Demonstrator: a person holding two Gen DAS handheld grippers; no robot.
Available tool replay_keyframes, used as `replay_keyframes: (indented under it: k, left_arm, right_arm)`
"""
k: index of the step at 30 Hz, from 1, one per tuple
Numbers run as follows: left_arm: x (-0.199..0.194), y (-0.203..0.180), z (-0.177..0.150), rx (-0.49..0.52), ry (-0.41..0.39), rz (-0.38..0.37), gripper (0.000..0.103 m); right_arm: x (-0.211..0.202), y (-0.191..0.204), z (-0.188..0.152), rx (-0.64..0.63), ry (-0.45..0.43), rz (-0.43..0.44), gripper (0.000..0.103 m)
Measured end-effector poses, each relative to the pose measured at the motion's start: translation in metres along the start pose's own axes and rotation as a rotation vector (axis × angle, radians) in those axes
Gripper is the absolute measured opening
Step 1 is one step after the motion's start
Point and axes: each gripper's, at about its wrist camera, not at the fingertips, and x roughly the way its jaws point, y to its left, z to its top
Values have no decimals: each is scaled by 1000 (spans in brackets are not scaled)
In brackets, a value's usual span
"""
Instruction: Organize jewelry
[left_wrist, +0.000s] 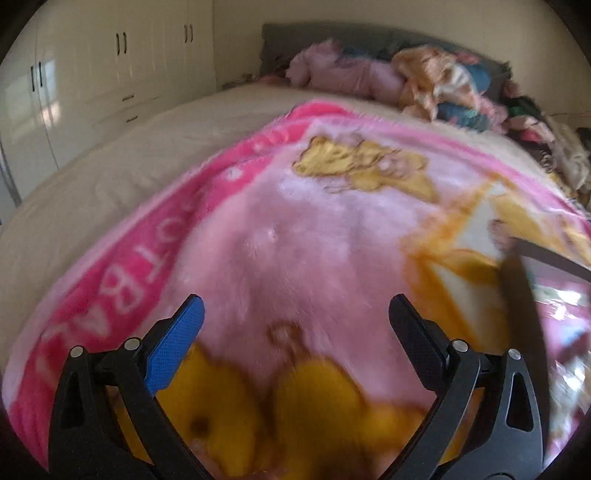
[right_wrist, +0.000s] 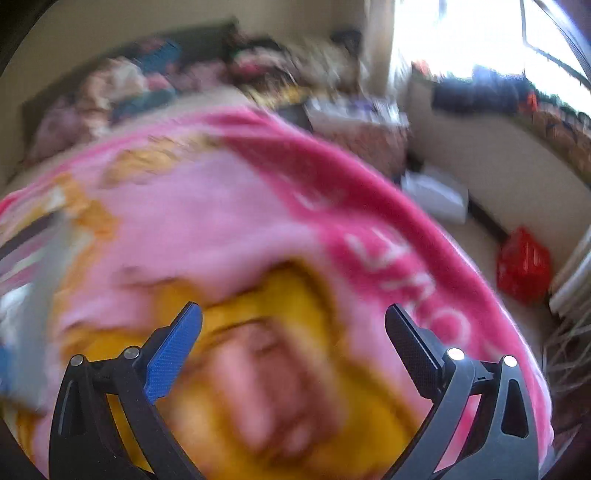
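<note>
Over a pink fleece blanket (left_wrist: 314, 240) on the bed, the left gripper (left_wrist: 295, 314) hangs with its jaws spread wide and empty. Further right, the right gripper (right_wrist: 293, 317) is likewise wide apart, holding nothing, above the same blanket. No jewelry can be made out in either blurred view.

Left claw (left_wrist: 295, 310) spread wide; right claw (right_wrist: 293, 312) likewise.

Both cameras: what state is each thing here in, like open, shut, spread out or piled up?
left gripper: open, holding nothing.
right gripper: open, holding nothing.
pink blanket: spread flat over the bed.
clothes: heaped at the headboard.
wardrobe doors: shut.
red bag: lying on the floor.
</note>
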Motion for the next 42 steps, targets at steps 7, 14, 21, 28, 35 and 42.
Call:
replay_keyframes:
  k: [7, 14, 21, 28, 35, 42]
  left_arm:
    - [25, 7, -11, -33, 132, -38, 93]
    - [27, 7, -10, -34, 136, -39, 93]
    - [26, 6, -12, -35, 135, -41, 93]
    - [24, 6, -11, -33, 132, -40, 93]
    - [28, 7, -10, -33, 133, -40, 93]
    - [28, 7, -10, -33, 134, -40, 93]
  right_arm:
    - [-2, 23, -16, -85, -53, -100, 98]
    - [3, 12, -11, -46, -43, -47, 98]
    - [2, 11, -8, -49, -44, -49, 98]
    - [2, 11, -8, -47, -44, -47, 98]
    - [2, 12, -8, -47, -44, -48, 98]
    - [2, 11, -9, -47, -44, -48, 98]
